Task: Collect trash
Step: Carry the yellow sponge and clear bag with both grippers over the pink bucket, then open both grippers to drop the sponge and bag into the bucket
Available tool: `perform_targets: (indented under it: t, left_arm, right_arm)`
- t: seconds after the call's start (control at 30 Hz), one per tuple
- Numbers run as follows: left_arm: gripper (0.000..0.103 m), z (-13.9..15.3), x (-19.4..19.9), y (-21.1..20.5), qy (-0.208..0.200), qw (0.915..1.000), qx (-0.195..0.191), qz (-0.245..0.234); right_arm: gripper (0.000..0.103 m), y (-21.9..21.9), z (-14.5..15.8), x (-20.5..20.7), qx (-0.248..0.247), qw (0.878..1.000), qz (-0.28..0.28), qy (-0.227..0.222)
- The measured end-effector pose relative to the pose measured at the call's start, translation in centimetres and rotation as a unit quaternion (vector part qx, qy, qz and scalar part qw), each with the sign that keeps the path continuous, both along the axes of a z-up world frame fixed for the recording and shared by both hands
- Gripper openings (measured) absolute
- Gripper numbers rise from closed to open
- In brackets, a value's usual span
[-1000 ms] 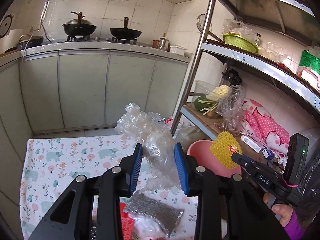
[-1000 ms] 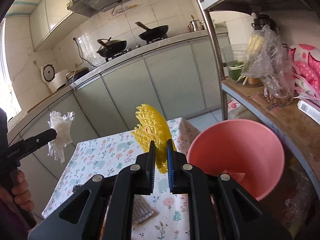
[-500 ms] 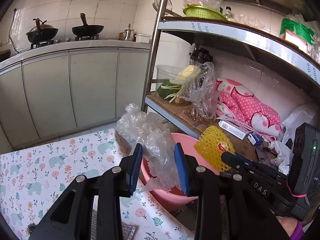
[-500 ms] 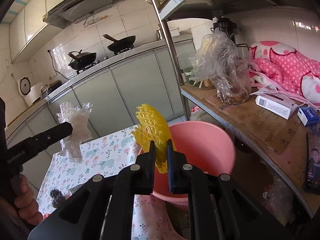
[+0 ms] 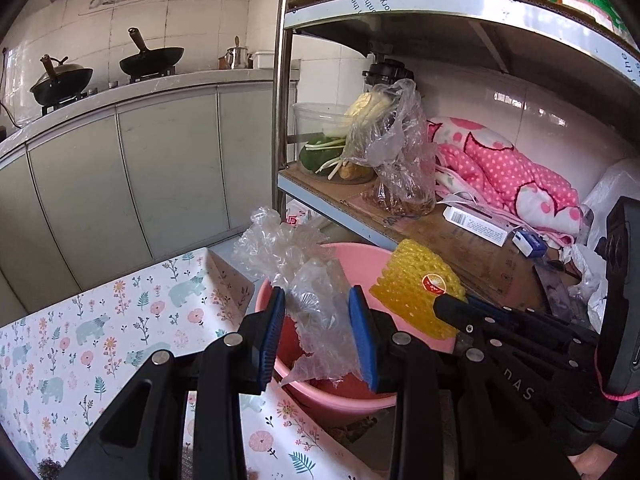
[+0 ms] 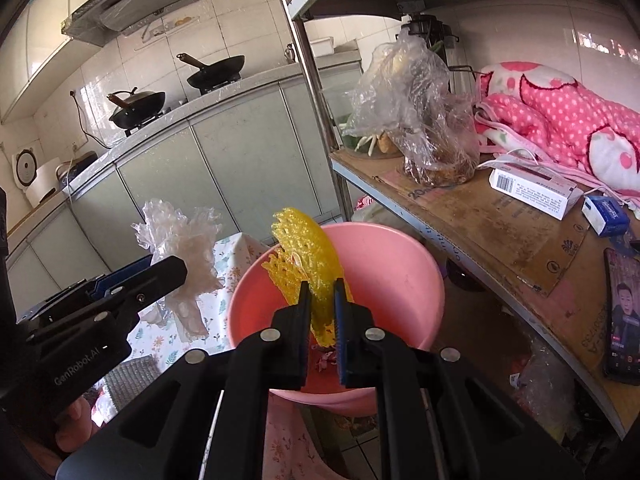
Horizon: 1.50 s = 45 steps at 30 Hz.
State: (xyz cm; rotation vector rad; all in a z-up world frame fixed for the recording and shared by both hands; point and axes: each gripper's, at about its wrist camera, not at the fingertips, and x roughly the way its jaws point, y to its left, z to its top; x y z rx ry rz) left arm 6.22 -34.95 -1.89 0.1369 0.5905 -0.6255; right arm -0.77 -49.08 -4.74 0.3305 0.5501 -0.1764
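Note:
A pink bucket stands off the right edge of the floral-cloth table. My left gripper is shut on a crumpled clear plastic wrap, held over the bucket's near rim. In the right wrist view the same wrap hangs left of the bucket. My right gripper is shut on a yellow foam fruit net above the bucket's mouth. That net shows a round sticker in the left wrist view. Small scraps lie at the bucket's bottom.
A metal shelf stands right of the bucket with a bagged vegetable bundle, pink dotted cloth, boxes and a phone. Grey cabinets with woks line the back. A silvery wrapper lies on the table.
Both grippers have moved right, off the table toward the bucket. The yellow net now hangs over the bucket's mouth and the plastic wrap over its near rim.

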Motion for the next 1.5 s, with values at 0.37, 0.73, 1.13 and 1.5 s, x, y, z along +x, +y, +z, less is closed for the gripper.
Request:
perform_targets:
  t: [0.37,0.73,1.13,1.5]
  left_arm:
    - [0.033,-1.6,1.9,-1.3,0.023,0.9997,0.006,0.002]
    - [0.033,-2.2,2.8,-2.2,0.031,0.9995,0.009,0.005]
    - [0.038,-3.4,4.8,-1.8,0.073,0.9973,-0.006,0.011]
    - [0.044,-2.7,4.8,-1.7,0.088,0.9959,-0.018,0.002]
  right_arm:
    - [0.011,-0.5,-2.5,2.2,0.004,0.999,0.001,0.034]
    - [0.011,-0.9,-3.5,3.1,0.005,0.999,-0.002,0.048]
    - [0.011,-0.8,-4.6,4.5,-0.004,0.998,-0.003,0.059]
    - [0.031,-1.5,-5.3,4.7,0.005,0.997,-0.011,0.075]
